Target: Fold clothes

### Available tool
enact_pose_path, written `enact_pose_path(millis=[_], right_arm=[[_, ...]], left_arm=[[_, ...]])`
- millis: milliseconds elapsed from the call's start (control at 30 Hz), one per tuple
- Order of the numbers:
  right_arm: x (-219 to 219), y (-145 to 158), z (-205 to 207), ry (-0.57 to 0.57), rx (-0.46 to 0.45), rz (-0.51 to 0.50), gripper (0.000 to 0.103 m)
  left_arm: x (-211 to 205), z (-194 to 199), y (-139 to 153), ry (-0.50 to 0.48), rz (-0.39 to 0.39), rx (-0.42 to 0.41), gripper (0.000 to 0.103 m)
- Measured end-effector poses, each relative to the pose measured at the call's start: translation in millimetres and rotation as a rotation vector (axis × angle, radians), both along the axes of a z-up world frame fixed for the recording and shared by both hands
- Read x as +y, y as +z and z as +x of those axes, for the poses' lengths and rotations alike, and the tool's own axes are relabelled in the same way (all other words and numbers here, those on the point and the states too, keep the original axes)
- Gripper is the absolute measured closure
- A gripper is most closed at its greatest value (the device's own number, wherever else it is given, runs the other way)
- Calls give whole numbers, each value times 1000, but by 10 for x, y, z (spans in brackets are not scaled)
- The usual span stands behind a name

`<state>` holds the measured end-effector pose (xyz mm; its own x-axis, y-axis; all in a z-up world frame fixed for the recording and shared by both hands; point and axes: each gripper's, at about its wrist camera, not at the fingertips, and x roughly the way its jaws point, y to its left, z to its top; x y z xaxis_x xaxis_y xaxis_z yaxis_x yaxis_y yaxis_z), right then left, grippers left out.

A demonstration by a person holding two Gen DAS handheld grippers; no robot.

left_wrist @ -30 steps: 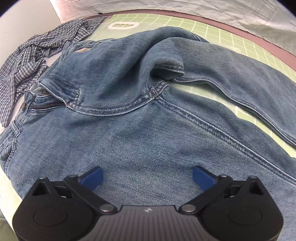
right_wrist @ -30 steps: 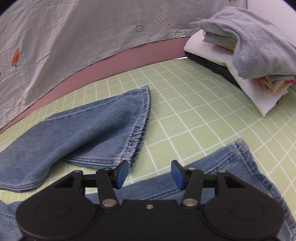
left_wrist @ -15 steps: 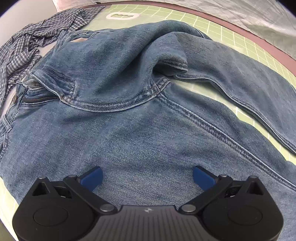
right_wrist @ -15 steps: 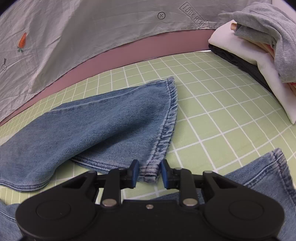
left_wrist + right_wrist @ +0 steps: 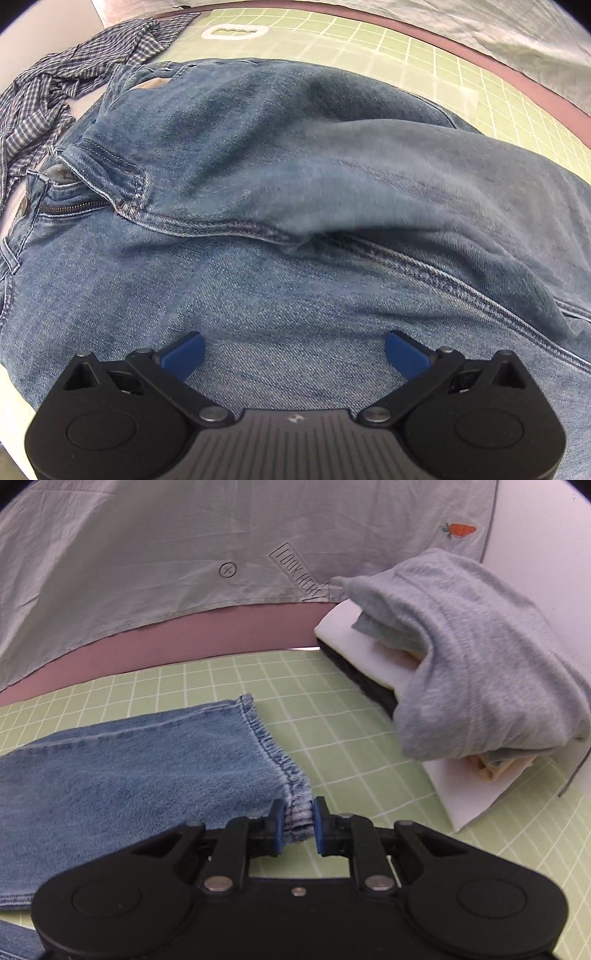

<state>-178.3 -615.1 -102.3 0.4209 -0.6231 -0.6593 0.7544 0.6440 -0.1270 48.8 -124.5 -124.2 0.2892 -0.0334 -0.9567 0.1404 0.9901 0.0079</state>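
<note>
Hovering over the seat of the jeans (image 5: 258, 280), the left gripper (image 5: 293, 349) hangs with its jaws spread wide, nothing between them. Since a second ago one trouser leg (image 5: 424, 177) has swung across at two o'clock and now covers the crotch seam. A checked shirt (image 5: 55, 92) lies crumpled at ten o'clock.

Over to the right wrist view: the right gripper (image 5: 298, 819) has just been closing, and its pads now pinch the hem corner (image 5: 295, 805) of that leg, which has shifted over the green grid mat (image 5: 351, 746). Folded clothes (image 5: 461, 672) sit stacked at two o'clock. Looks like the leg-over-leg fold is underway.
</note>
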Motion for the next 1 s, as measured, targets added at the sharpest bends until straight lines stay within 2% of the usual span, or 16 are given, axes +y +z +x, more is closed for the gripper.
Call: enact_pose_path(millis=[133,300,467,600,667,700,800,900,1000], right_arm=[[22,4,-90,-70,22,-29,87],[115,-346,-152,-133,137,22,87],[98,-321,-167,-161,117,71,84],[40,-217,-235,-214,36,95,58],[73,-196,-248,-223,13,102,57],[100,-200,-256,-223,7,106,54],[259,-206,-249,-233,12,102,37],[481,-193,-294,-219,19,109,26],[727,-150,-364,-189,17,126,23]], left_arm=[[-20,-12,5,3,-1,-5,0],[-26,-12,21,0,-1,-1,0],[-56,-31,28,-3,-2,-3,0],[-82,-19,42,13,-4,-5,0],[-97,-29,48,31,-4,-8,0],[-110,-35,53,39,-4,-7,0],[-111,-19,65,36,-4,-2,0],[-61,102,37,19,-5,20,0],[-9,107,120,8,-46,24,0]])
